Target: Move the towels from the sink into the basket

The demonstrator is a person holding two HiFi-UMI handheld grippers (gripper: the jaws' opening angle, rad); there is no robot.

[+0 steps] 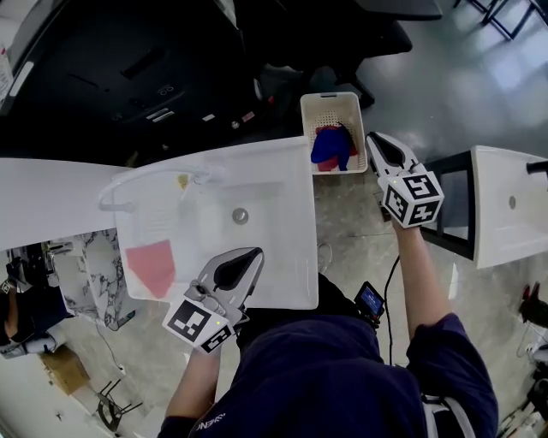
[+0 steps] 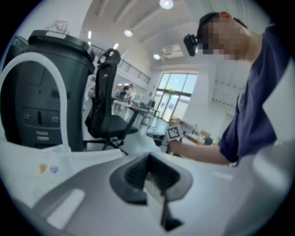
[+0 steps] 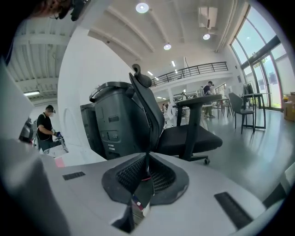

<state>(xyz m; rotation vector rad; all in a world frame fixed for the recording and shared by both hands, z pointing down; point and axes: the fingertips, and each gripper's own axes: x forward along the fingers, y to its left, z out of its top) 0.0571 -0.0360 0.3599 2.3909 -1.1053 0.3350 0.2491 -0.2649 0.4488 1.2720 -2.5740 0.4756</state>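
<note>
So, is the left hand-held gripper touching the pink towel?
Apart. The head view shows bare sink between the left hand-held gripper and the pink towel.

Bright and even, lit by ceiling lamps and tall windows. Glare on the floor. Fisheye bending, dark corners, blurred foreground in both gripper views.

head: steep down over sink; both tool views: outward, sharing chair
</note>
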